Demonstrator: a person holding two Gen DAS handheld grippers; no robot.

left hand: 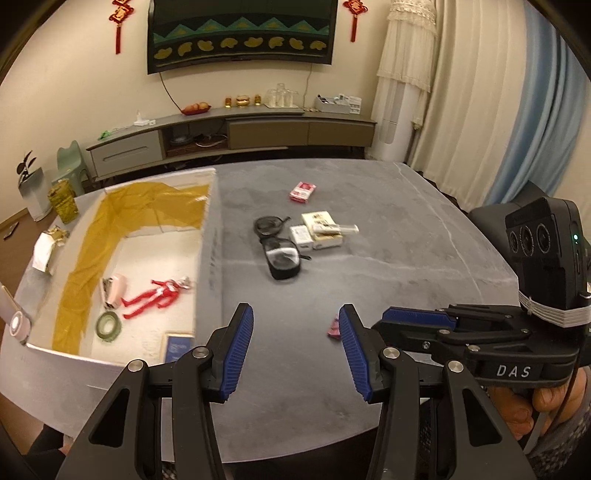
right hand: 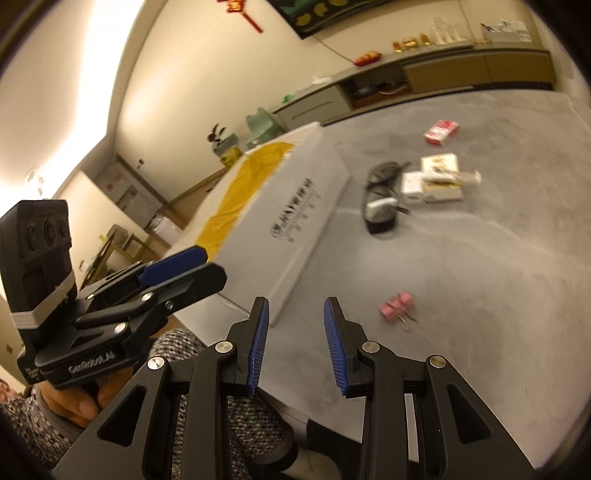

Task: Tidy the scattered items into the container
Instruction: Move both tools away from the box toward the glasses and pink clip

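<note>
1. The pink binder clips (right hand: 397, 303) are seen lying on the tabletop (right hand: 480, 277) just ahead and a little to the right of the right gripper (right hand: 297, 343). Its fingers (right hand: 258, 347) are spread and nothing is held between them.
2. In the left wrist view only a sliver of the clips (left hand: 333, 328) is shown, beside the outer side of the left gripper's right finger (left hand: 352, 350). The left gripper (left hand: 297, 349) is likewise parted and empty. The right gripper is judged the nearer and better placed of the two.
3. The clips' wire handles are pointed towards the near right, so the bundle's long axis is judged to run roughly across the line of the right fingers; blur leaves this uncertain.
4. The box (left hand: 207, 258) is set to the left of the clips, its grey wall standing between them and its floor. A red toy figure (left hand: 155, 297), a roll of tape (left hand: 108, 325) and a stapler (left hand: 114, 291) are already held inside.
5. Farther out on the tabletop, well apart from both grippers, glasses (left hand: 277, 243), small white boxes (left hand: 317, 230) and a red packet (left hand: 303, 191) are left lying.
6. The tabletop is a grey, matt slab. Behind it a low cabinet (left hand: 236, 133), a dark wall hanging (left hand: 242, 33) and pale curtains (left hand: 472, 92) are shown.
</note>
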